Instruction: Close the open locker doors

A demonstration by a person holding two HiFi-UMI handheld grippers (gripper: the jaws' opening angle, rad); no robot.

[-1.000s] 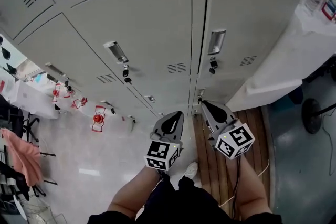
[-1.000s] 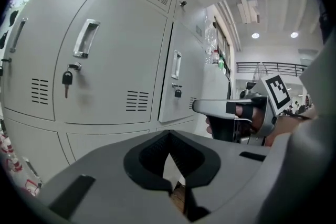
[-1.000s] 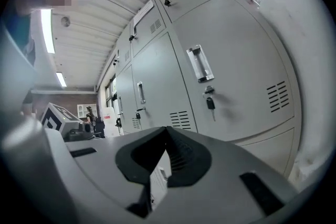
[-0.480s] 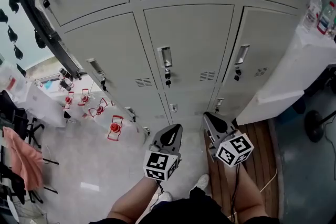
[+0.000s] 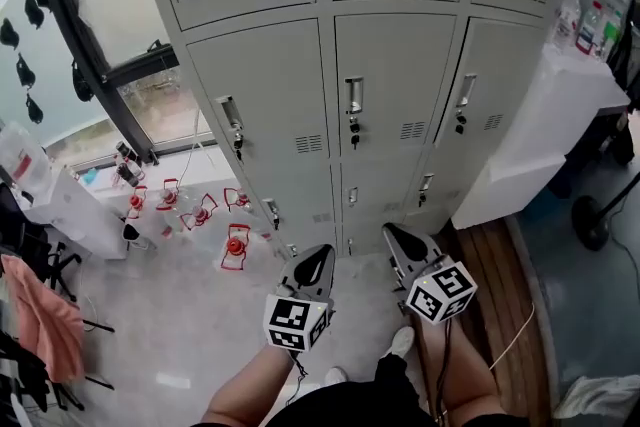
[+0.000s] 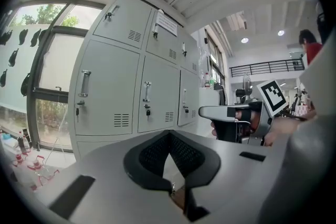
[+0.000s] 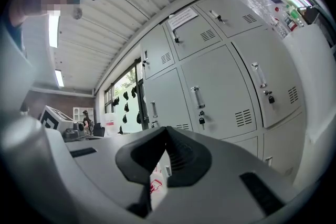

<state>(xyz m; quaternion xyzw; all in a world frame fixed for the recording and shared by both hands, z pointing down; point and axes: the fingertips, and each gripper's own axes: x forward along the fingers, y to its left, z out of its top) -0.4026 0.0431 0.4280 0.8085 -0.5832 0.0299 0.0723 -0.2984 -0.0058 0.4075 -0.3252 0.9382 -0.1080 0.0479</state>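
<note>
So the lockers [image 5: 390, 85] are straight ahead of both tongs, well apart from them, nothing touching. Left tongs [image 5: 318, 253] are pinched together with nothing in them, and the right tongs [image 5: 392, 231] are the same, closed and empty. Both point roughly level at the grey bank.

Every one of the doors [image 5: 265, 95] I can see looks flush and closed, so if one is open it's outside these views. I'd guess the next move is finding it, not pushing yet.

The doors are taller than wide, with upright handles [image 5: 353, 95] and little keys [image 5: 354, 127] hanging under them. The right tongs line up with the middle and right columns and sit a touch nearer the locker base. The left tongs line up more with the left column by the window, so which hand goes depends on which side the open door turns up.

As for writing, there's a paper sheet [image 6: 167, 23] stuck on an upper door, too small to read. The bottles [image 5: 578, 20] on the white tabletop [image 5: 560, 105] at the right have labels I can't make out. The marker cubes [image 5: 292, 323] carry only black-and-white squares.
</note>
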